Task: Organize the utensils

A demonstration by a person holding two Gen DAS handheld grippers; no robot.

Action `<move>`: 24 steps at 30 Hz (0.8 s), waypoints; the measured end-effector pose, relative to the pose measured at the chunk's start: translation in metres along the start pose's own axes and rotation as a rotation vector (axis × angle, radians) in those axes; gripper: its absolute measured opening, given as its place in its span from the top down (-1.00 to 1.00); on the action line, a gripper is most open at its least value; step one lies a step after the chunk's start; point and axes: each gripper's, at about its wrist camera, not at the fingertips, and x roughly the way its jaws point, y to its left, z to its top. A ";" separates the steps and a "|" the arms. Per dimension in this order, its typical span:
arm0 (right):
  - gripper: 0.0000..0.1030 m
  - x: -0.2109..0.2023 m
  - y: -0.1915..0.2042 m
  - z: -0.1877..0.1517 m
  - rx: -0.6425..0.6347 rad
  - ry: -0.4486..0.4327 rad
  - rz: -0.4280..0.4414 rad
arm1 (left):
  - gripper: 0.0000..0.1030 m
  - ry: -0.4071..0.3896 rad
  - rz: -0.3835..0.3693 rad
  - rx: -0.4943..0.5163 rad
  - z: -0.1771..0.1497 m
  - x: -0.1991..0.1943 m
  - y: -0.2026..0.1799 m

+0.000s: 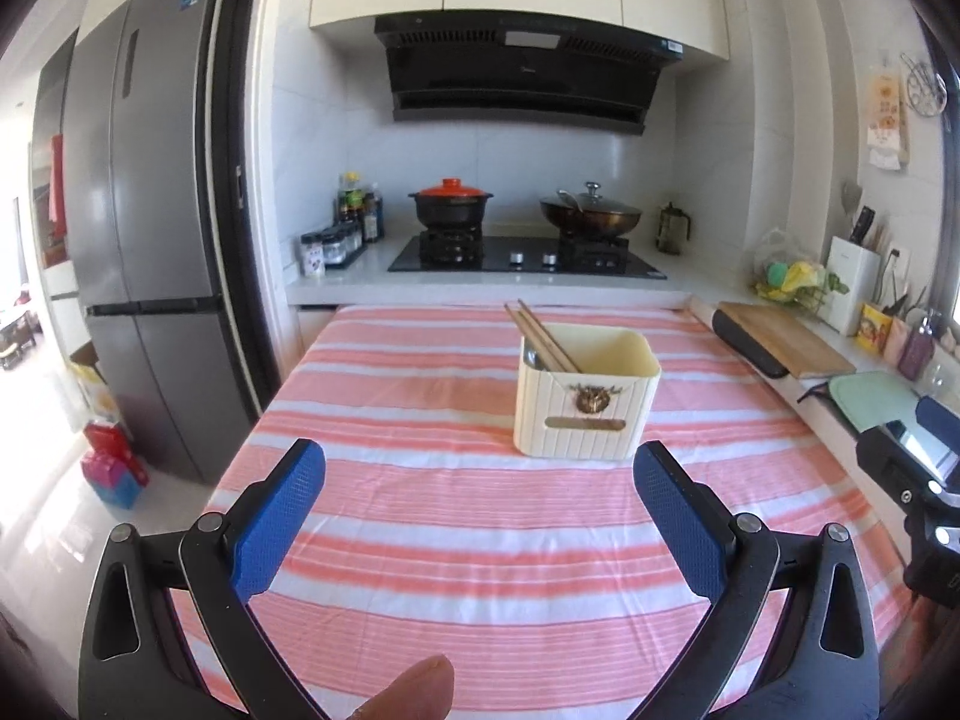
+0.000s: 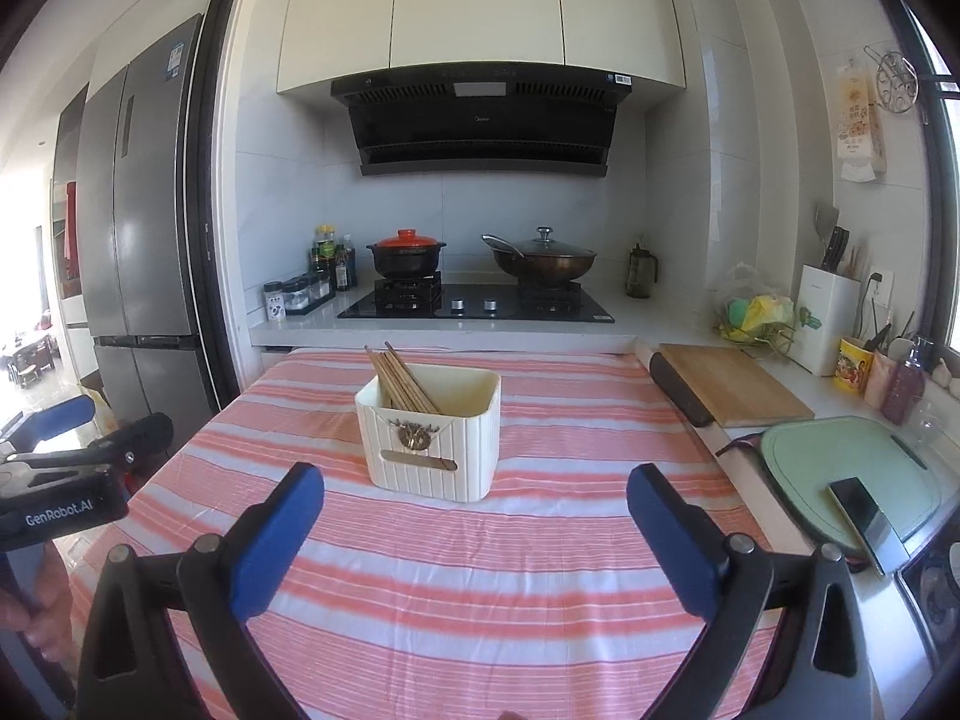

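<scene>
Above the middle of both frames, a cream utensil holder (image 1: 587,396) (image 2: 431,432) stands upright on the striped cloth (image 1: 480,540) (image 2: 480,570) covering the surface, with a bundle of wooden chopsticks (image 1: 540,336) (image 2: 402,378) leaning toward the upper left out of its left part. Both pairs of tongs are spread wide and hold nothing. Seen from the left wrist, the holder lies ahead of the left tongs (image 1: 480,516), nearer the right-hand blue pad (image 1: 678,522) and apart from it. Seen from the right wrist, it lies ahead of the right tongs (image 2: 477,531), nearer the left-hand pad (image 2: 276,540). Something metallic seems to sit beside the chopsticks in the left view, though it is too small to be sure. Only the right wrist view shows the pale green board (image 2: 852,474) in full, with a dark flat object (image 2: 864,516) lying on it, and the body of the other gripper at the left edge. Only the left wrist view shows a fingertip (image 1: 408,690) at the lower edge. Both show the wooden cutting board (image 1: 786,339) (image 2: 732,390) at right.
</scene>
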 end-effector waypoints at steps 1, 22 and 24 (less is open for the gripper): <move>-1.00 -0.005 0.002 0.001 -0.002 -0.004 0.002 | -0.99 -0.002 0.007 0.003 -0.002 -0.005 -0.001; -1.00 -0.056 0.022 0.015 -0.060 -0.032 0.039 | -0.99 -0.094 0.098 0.033 0.011 -0.070 -0.011; -1.00 -0.057 0.022 0.015 -0.059 -0.038 0.033 | -0.99 -0.095 0.105 0.033 0.011 -0.071 -0.011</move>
